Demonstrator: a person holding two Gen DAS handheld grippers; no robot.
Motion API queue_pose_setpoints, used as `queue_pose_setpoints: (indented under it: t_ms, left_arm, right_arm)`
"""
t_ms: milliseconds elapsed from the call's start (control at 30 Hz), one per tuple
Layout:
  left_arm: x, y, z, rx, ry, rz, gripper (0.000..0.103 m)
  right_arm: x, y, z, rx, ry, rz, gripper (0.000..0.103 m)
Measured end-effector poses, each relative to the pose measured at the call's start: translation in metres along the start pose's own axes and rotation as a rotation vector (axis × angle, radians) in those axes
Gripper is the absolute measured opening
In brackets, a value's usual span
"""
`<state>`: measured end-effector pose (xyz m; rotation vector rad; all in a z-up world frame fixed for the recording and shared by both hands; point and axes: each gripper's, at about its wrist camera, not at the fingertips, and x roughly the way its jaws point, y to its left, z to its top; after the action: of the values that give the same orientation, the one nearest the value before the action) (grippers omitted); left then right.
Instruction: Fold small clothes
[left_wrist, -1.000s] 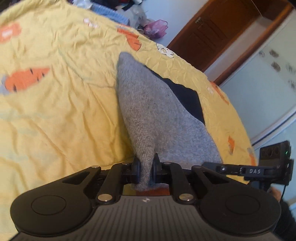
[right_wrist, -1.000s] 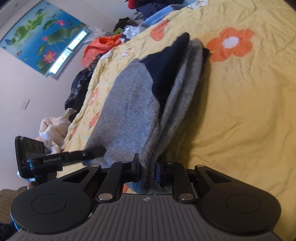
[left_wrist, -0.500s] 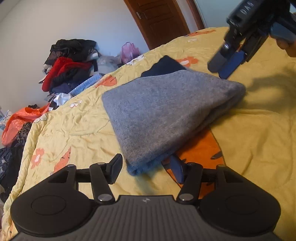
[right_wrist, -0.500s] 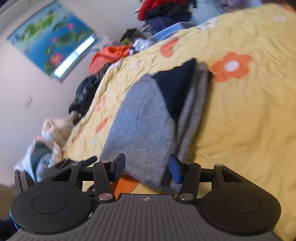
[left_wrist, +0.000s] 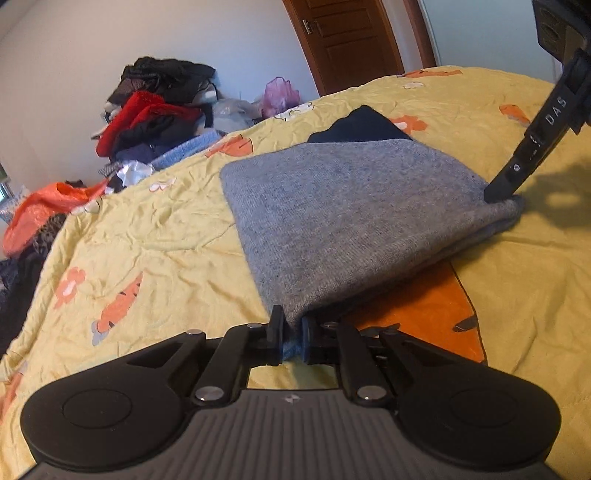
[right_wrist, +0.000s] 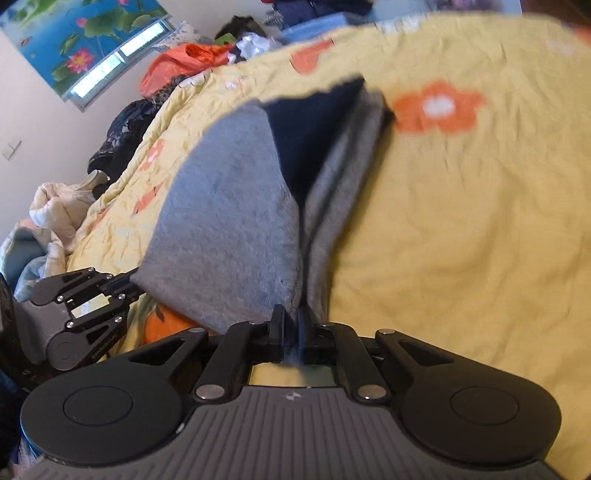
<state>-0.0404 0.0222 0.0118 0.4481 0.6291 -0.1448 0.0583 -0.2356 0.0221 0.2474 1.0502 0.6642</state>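
The grey knit (left_wrist: 354, 221) lies folded on the bed (left_wrist: 155, 236), its long axis running from the near edge toward the door (left_wrist: 351, 40). It looks soft, light and limp, so it should sag unless taken by the corners. The left gripper (left_wrist: 293, 338) and right gripper (right_wrist: 293, 334) have just closed, fingers clamped on its near corners

The right gripper (left_wrist: 499, 194) is cut off at one o'clock (its fingertips cannot be made out).
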Motion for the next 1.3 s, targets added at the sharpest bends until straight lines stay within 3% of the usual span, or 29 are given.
queue_pose_setpoints:
  t_ms: [33, 100, 167, 233, 367, 533, 600, 633, 700, 767, 900, 967, 1033, 1067, 1133, 1300]
  left_arm:
    - [0.0, -0.001, 0.001, 0.001, 0.0, 0.008, 0.009]
    - [0.0, -0.003, 0.0, 0.0, -0.005, 0.015, 0.011]
    - [-0.002, -0.004, -0.002, 0.0, -0.017, 0.023, 0.011]
    - [-0.002, -0.006, -0.005, -0.008, -0.026, 0.03, 0.011]
    - [-0.002, -0.006, -0.005, -0.037, -0.026, 0.037, 0.011]
    - [0.0, -0.004, -0.003, -0.07, -0.016, 0.028, 0.011]
    - [0.0, -0.001, -0.003, -0.093, -0.014, 0.015, 0.011]
    - [0.001, 0.002, -0.003, -0.107, -0.013, 0.007, 0.011]
    - [0.001, 0.006, -0.003, -0.138, -0.01, -0.013, 0.011]
    - [0.002, 0.007, -0.003, -0.148, -0.009, -0.024, 0.011]
    - [0.002, 0.004, -0.004, -0.146, -0.013, -0.019, 0.011]
    - [0.001, 0.004, -0.004, -0.15, -0.015, -0.021, 0.011]
    - [0.001, 0.005, -0.004, -0.152, -0.015, -0.023, 0.011]
    - [0.001, 0.005, -0.004, -0.147, -0.014, -0.02, 0.011]
    - [0.001, 0.004, -0.004, -0.141, -0.012, -0.014, 0.011]
    - [0.001, 0.002, -0.003, -0.133, -0.005, -0.004, 0.011]
  right_arm:
    - [0.0, 0.002, 0.001, -0.005, -0.001, -0.005, 0.008]
    - [-0.002, 0.004, 0.009, 0.005, 0.011, 0.034, 0.024]
    - [-0.009, 0.003, 0.025, 0.043, -0.025, 0.09, 0.064]
    - [-0.018, 0.0, 0.045, 0.064, -0.129, 0.088, 0.084]
    - [-0.007, -0.016, 0.096, 0.116, -0.233, 0.03, 0.082]
    - [0.031, -0.023, 0.136, 0.097, -0.254, -0.105, 0.079]
    - [0.048, -0.024, 0.142, 0.092, -0.213, -0.081, 0.047]
    - [0.058, -0.025, 0.146, 0.096, -0.168, -0.06, 0.015]
    - [0.059, -0.016, 0.151, 0.031, -0.184, -0.098, 0.015]
    - [0.059, -0.022, 0.161, 0.027, -0.204, -0.129, 0.009]
    - [0.077, -0.046, 0.162, 0.087, -0.14, -0.166, 0.009]
    - [0.071, -0.038, 0.156, 0.074, -0.167, -0.164, 0.013]
    - [0.054, -0.034, 0.153, 0.107, -0.209, -0.121, 0.025]
    - [0.044, -0.032, 0.149, 0.132, -0.225, -0.098, 0.04]
    - [0.028, -0.028, 0.137, 0.155, -0.239, -0.037, 0.054]
    - [0.009, -0.003, 0.094, 0.076, -0.143, 0.046, 0.054]
